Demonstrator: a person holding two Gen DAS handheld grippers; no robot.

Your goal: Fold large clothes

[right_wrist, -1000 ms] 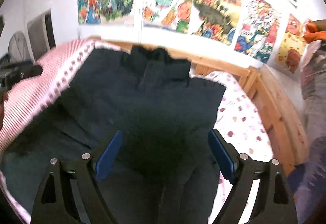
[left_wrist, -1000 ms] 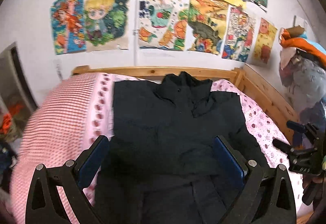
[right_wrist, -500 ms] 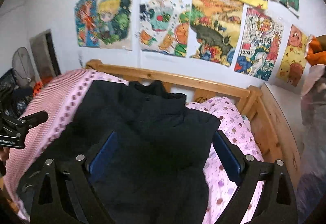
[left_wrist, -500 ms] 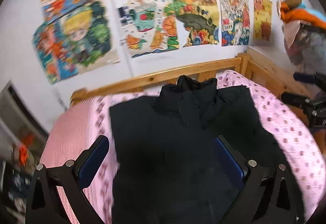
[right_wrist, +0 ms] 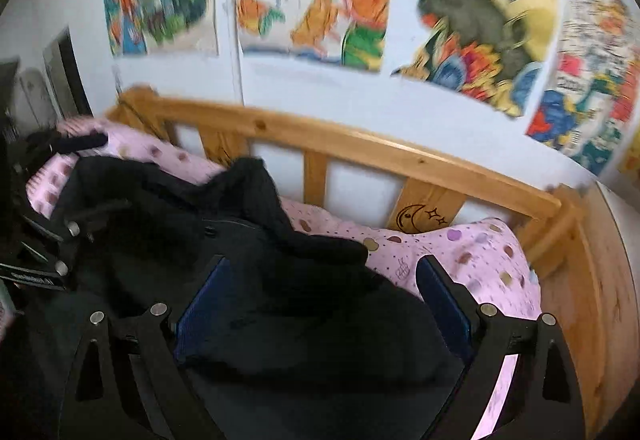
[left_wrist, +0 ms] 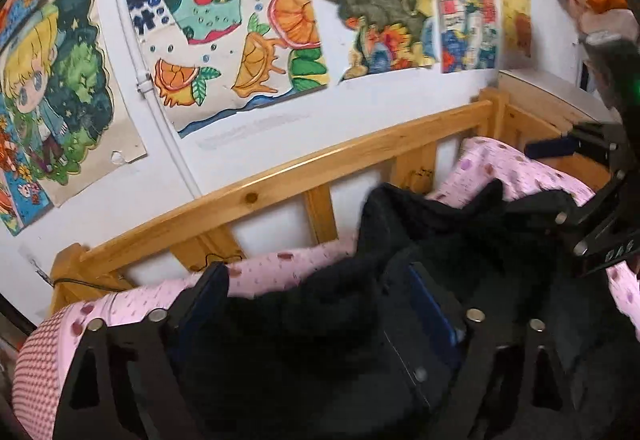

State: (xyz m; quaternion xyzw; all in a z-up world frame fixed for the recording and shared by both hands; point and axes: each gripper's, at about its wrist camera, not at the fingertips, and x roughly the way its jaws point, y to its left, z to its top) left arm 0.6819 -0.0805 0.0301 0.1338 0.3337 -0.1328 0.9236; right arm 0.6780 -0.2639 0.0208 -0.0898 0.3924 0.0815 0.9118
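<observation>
- My left gripper point(left_wrist: 316, 304) tilts downward, its jaws closing but not yet pressing, with dark cloth lying between the blue pads.
- My right gripper point(right_wrist: 320, 296) also tilts downward, jaws spread wide, pads clear of the cloth between them.
- Each gripper shows at the edge of the other's view.
</observation>
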